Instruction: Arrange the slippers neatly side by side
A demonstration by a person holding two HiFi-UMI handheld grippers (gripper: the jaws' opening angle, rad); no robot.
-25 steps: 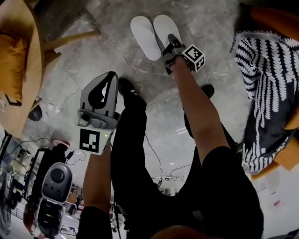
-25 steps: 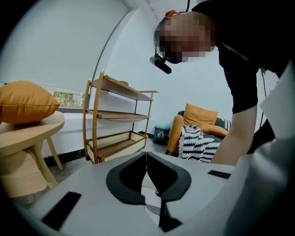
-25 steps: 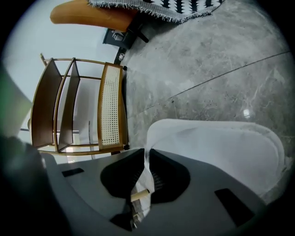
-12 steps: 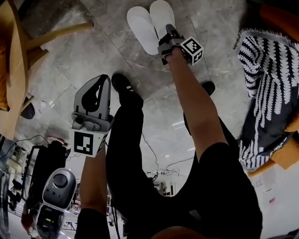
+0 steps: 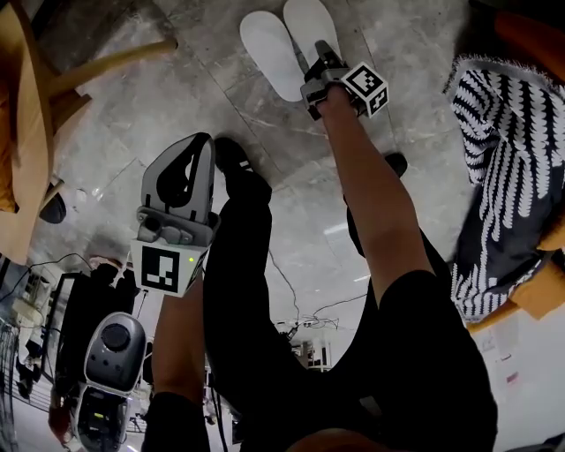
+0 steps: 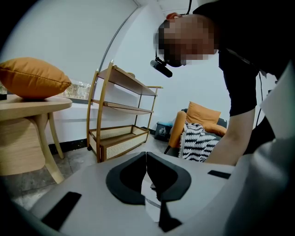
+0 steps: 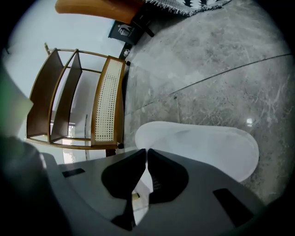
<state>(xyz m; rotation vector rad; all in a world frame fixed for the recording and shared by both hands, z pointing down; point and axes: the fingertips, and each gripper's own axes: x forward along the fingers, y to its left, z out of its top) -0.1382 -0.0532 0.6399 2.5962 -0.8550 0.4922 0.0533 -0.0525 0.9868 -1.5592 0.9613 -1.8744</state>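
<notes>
Two white slippers lie side by side on the grey stone floor, the left slipper (image 5: 267, 55) and the right slipper (image 5: 306, 26). My right gripper (image 5: 320, 64) reaches down to the heel of the right slipper. Its jaws have just been closing and now pinch the near edge of that white slipper (image 7: 203, 146), with white showing between the tips of the right gripper (image 7: 146, 151). My left gripper (image 5: 183, 172) hangs in the air beside the person's leg, well back from the slippers. In the left gripper view the left gripper (image 6: 146, 154) is shut with nothing in it.
A wooden table (image 5: 22, 150) with an orange cushion (image 6: 32, 76) stands at the left, a wooden shelf rack (image 6: 120, 124) behind it. An armchair with a black-and-white throw (image 5: 503, 150) fills the right. The person's black shoes (image 5: 231, 159) stand near the slippers. A grey device (image 5: 101, 375) sits lower left.
The right gripper has stayed at the right slipper's heel, and both slippers keep their places. The left gripper has sunk a little beside the leg.
</notes>
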